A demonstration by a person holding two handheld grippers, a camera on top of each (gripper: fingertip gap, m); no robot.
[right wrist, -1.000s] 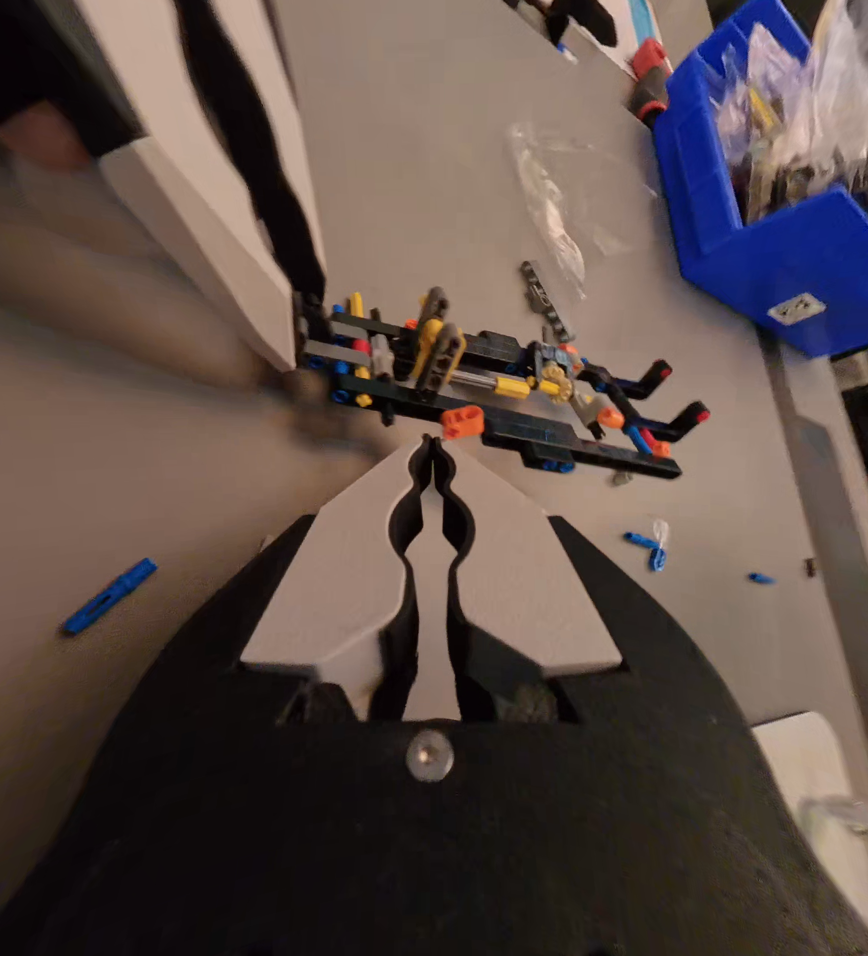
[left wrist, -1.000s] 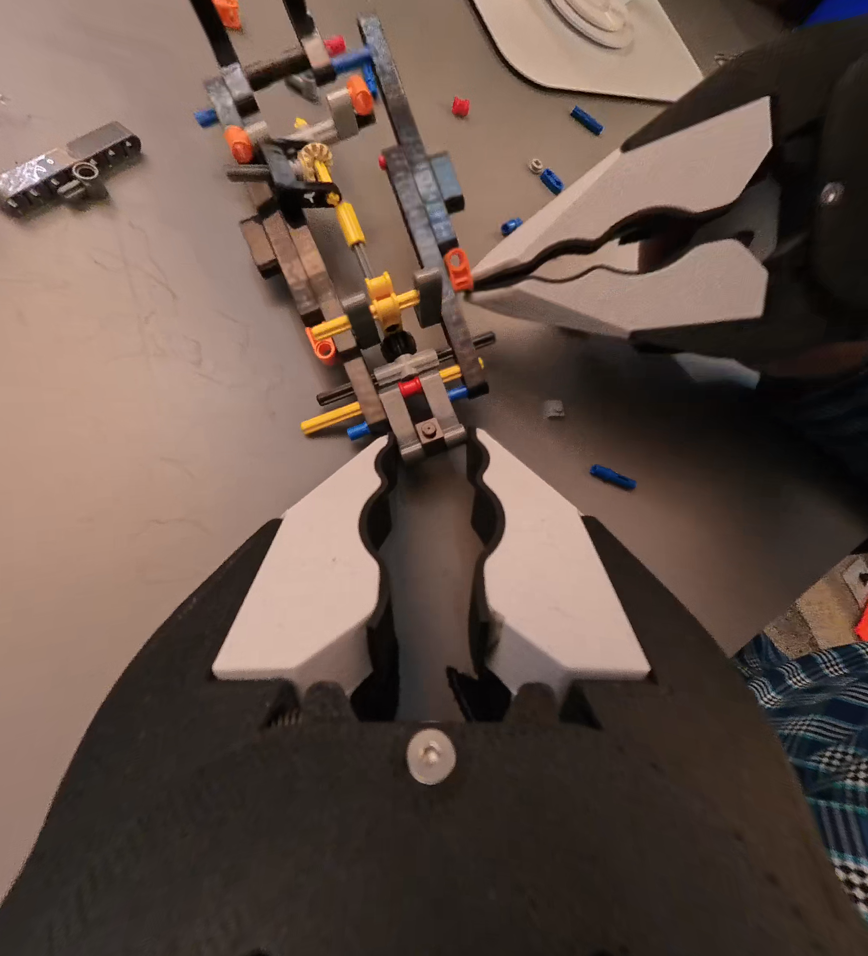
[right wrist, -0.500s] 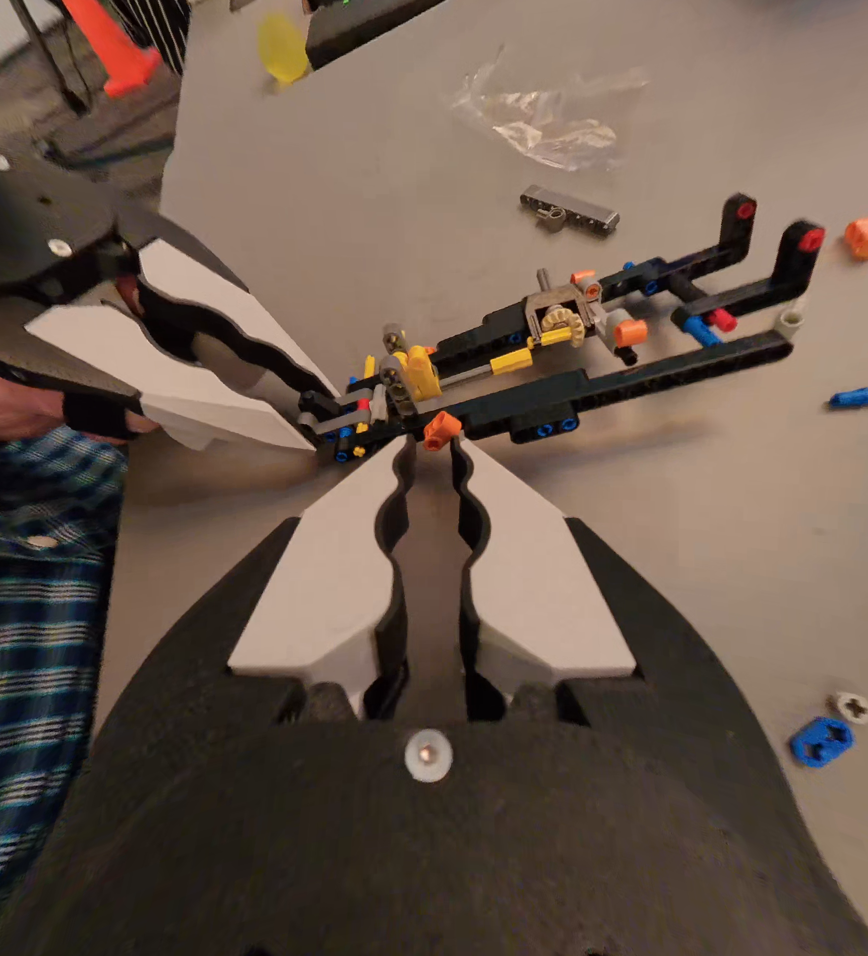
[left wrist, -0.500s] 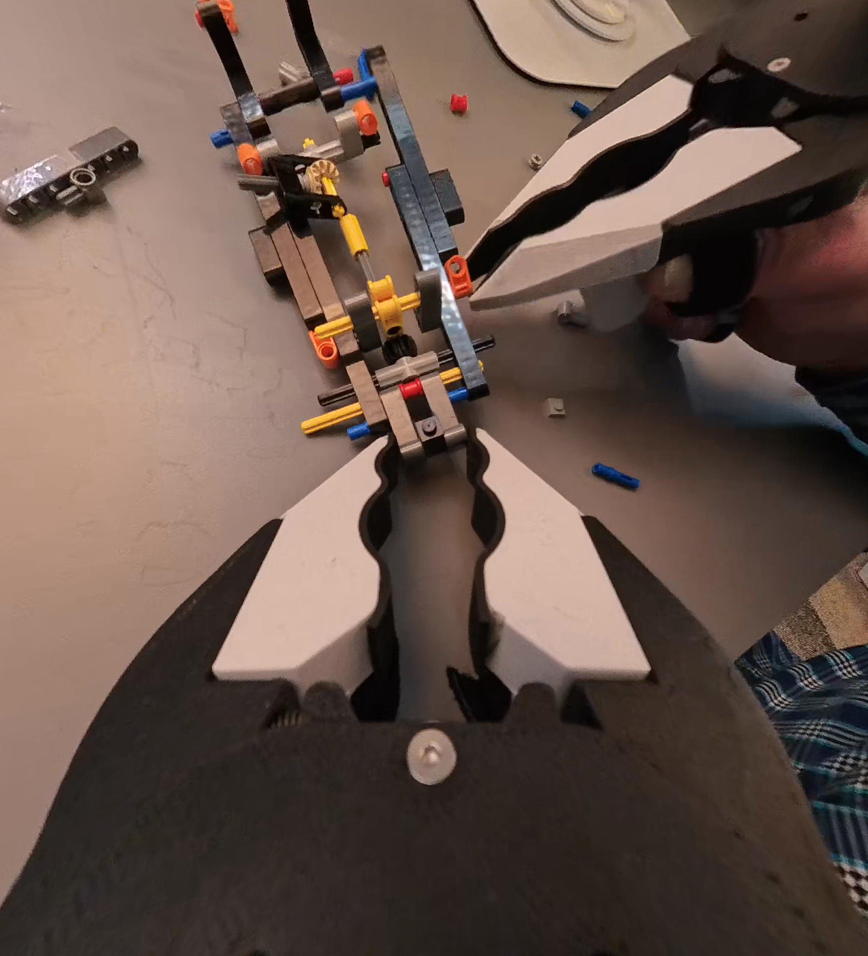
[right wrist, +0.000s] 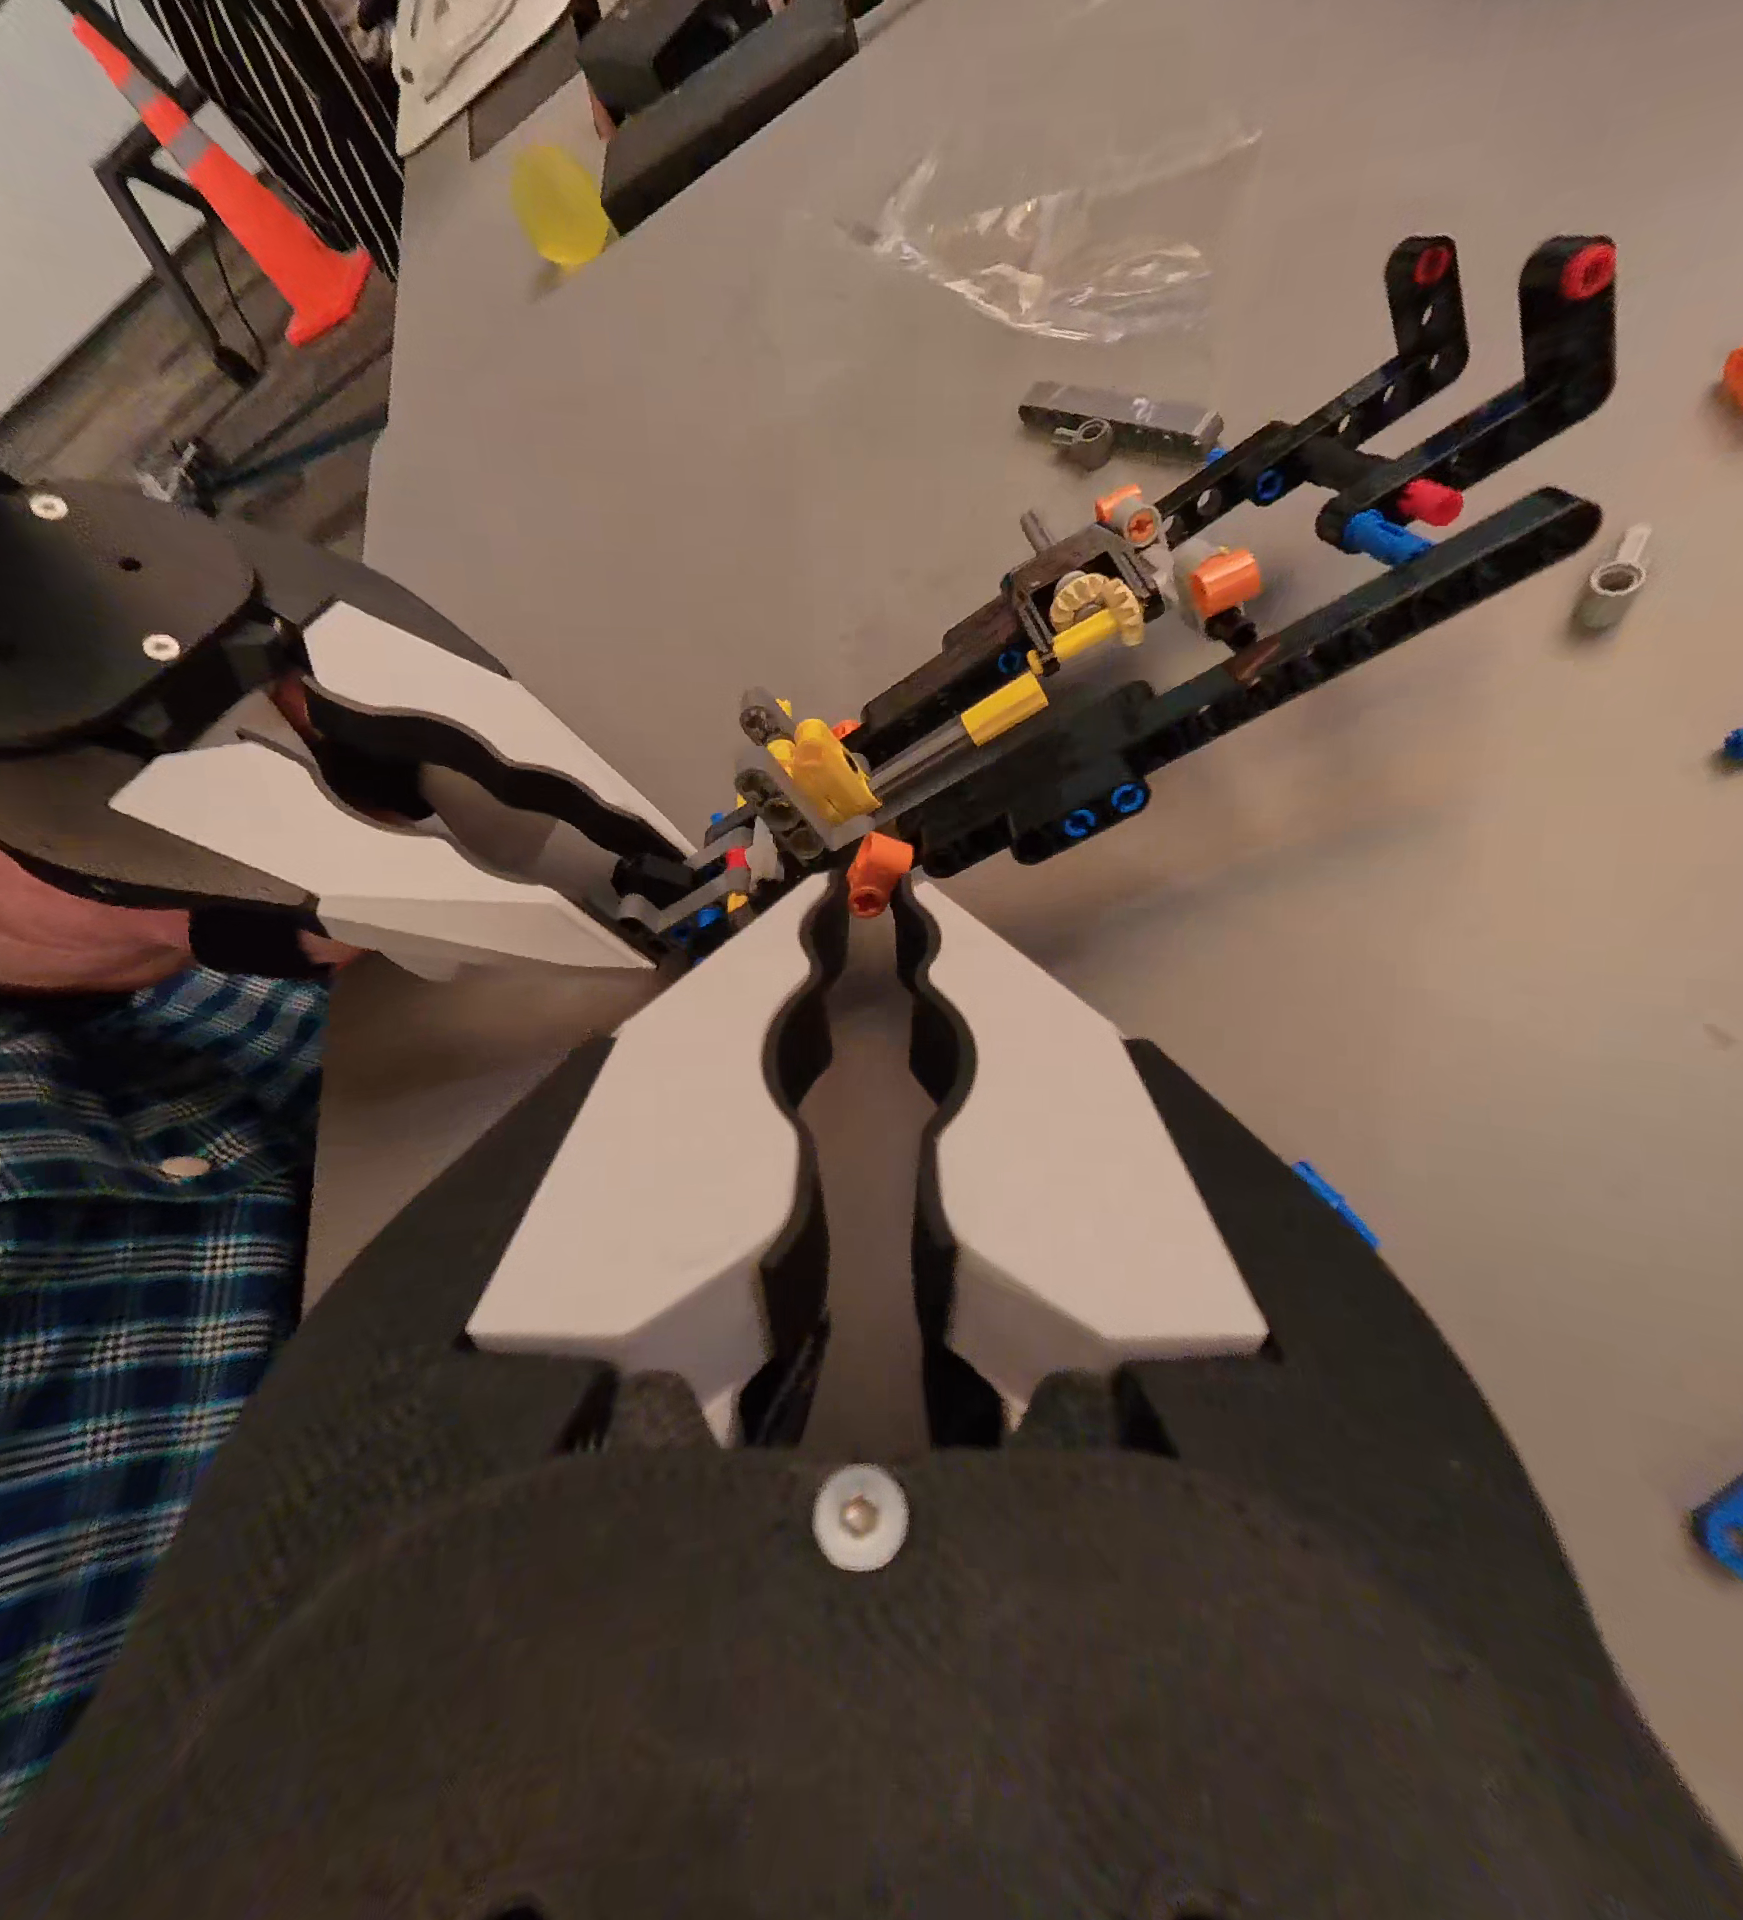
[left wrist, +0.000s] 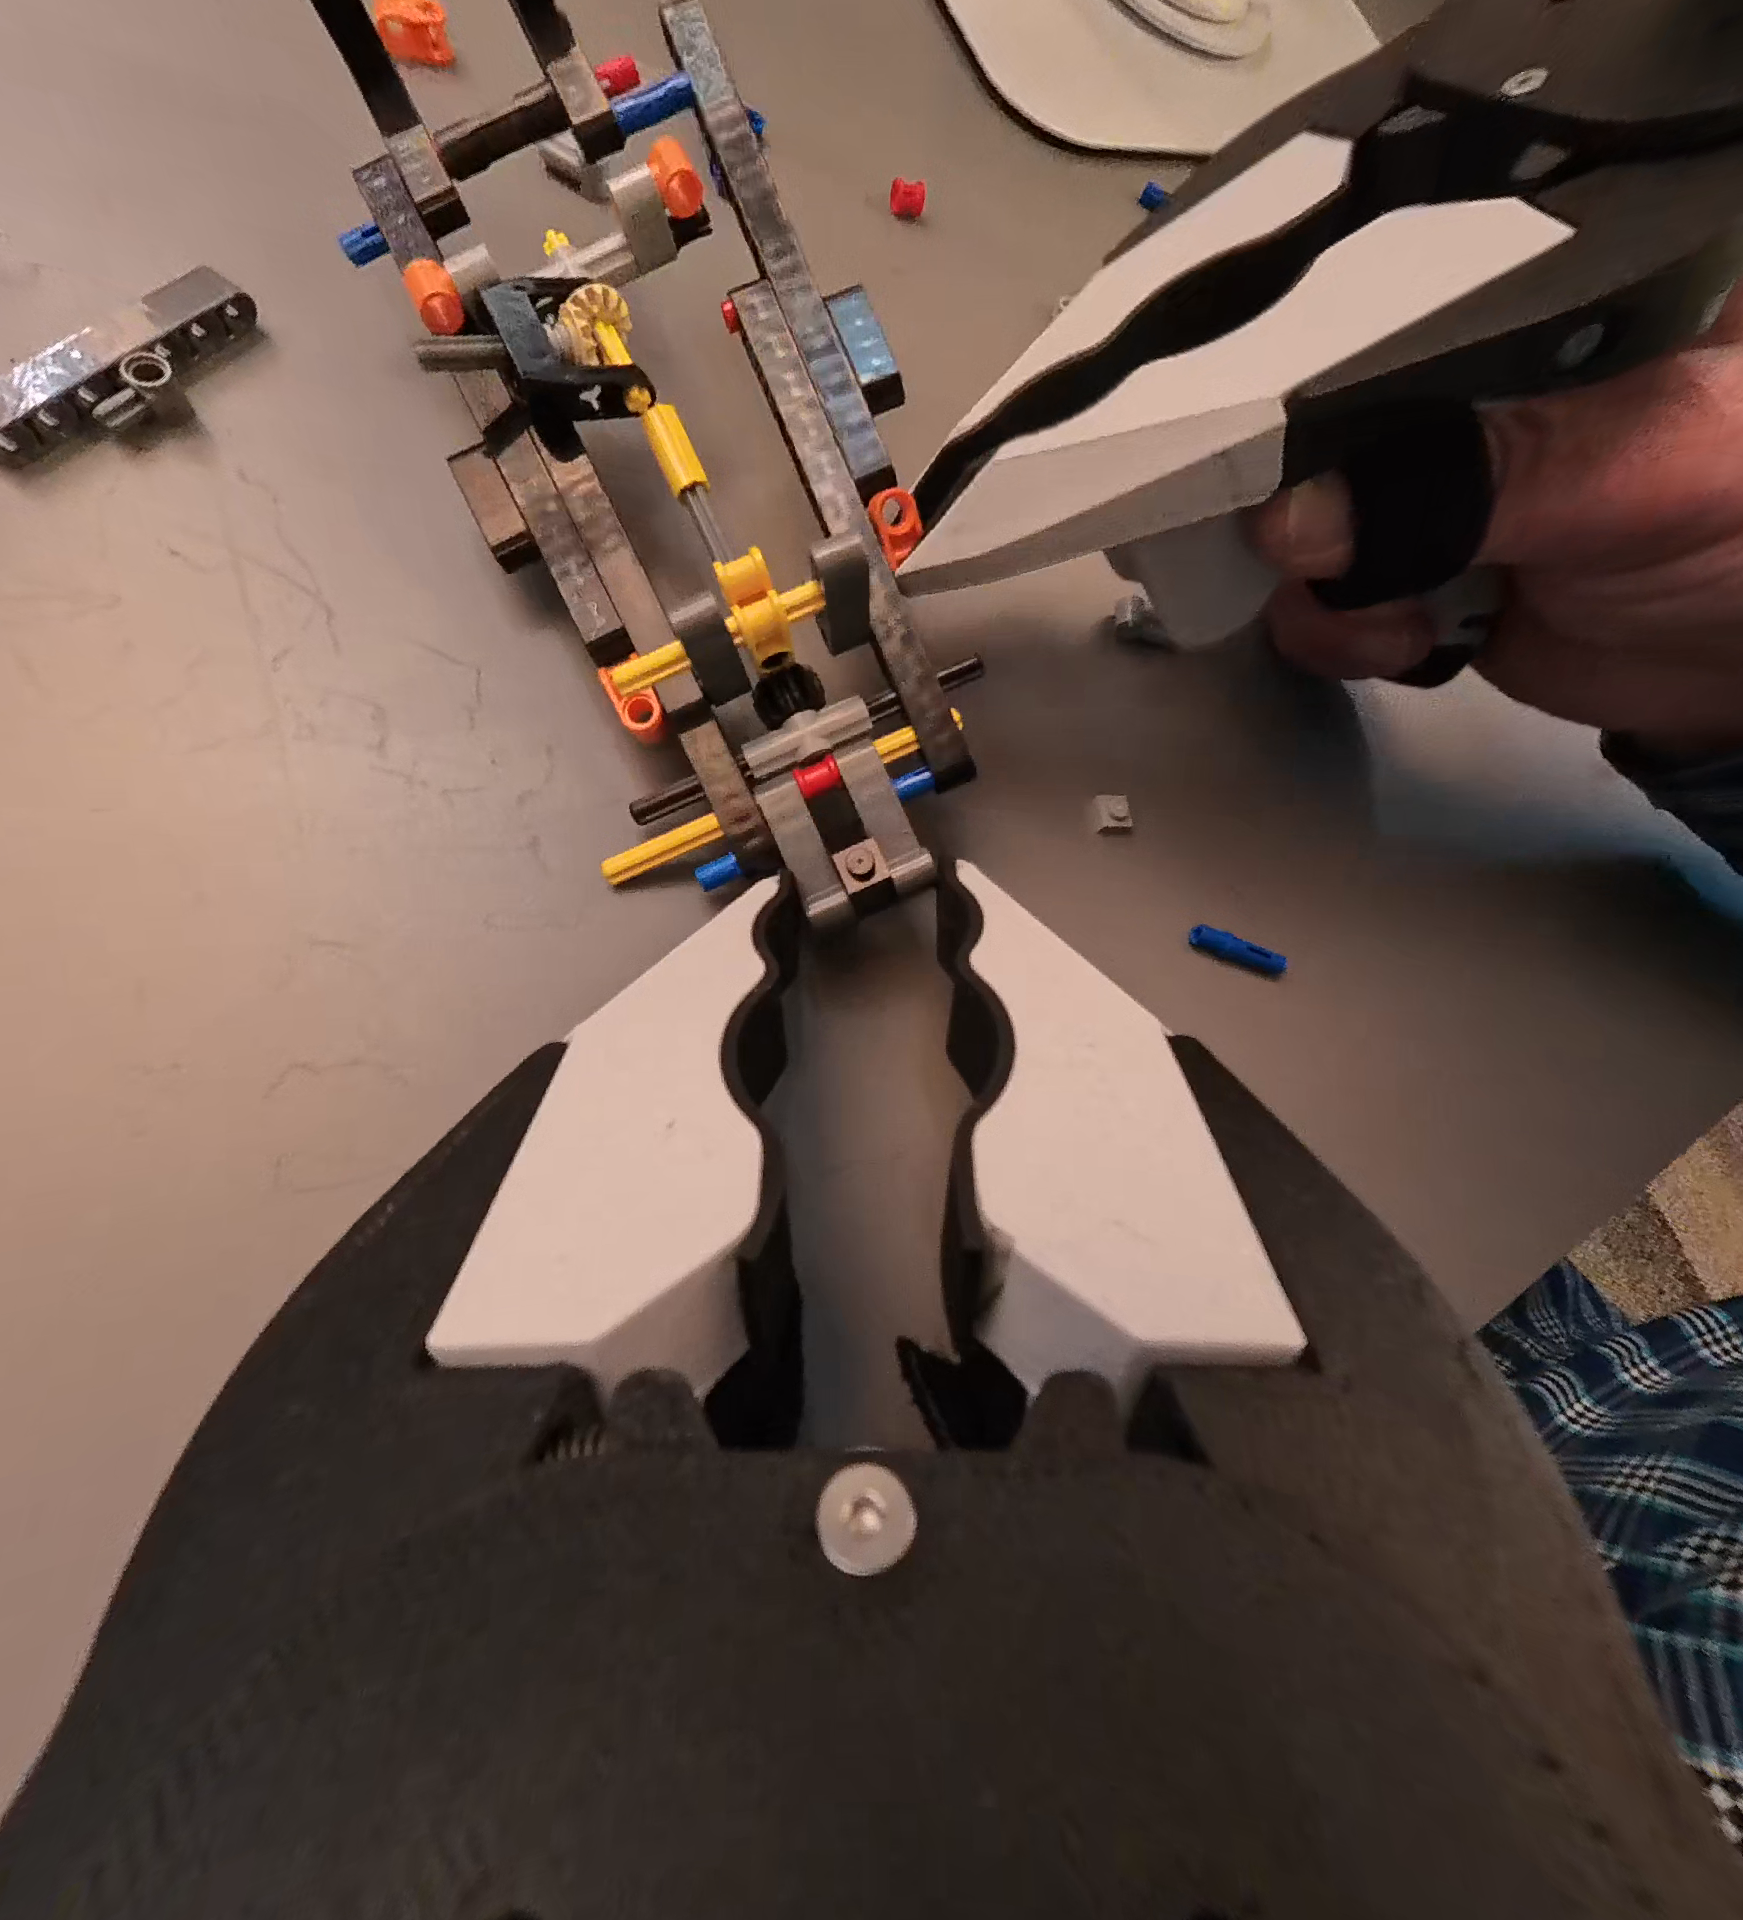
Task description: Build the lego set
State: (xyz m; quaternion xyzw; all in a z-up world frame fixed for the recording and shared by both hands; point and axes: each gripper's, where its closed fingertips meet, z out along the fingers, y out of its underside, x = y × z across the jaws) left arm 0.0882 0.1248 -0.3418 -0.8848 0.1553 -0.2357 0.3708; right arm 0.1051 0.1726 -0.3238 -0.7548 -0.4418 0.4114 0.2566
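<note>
A long black-beamed lego chassis with yellow axles and orange connectors (left wrist: 742,582) is seen lying on a grey tabletop (left wrist: 171,831). Its grey end bracket is clamped between the tips of the left gripper (left wrist: 862,894). A small orange connector on its side beam (right wrist: 875,871) is pinched by the right gripper (right wrist: 872,896).

Your left side of the lego chassis (left wrist: 701,499) is mostly bare table (left wrist: 171,831), with just a grey beam (left wrist: 98,374) sitting well off. The right side's tighter: the right gripper (left wrist: 908,540) is parked against the frame, with a grey stud (left wrist: 1111,814) and blue pin (left wrist: 1236,949) loose on the table near it.
</note>
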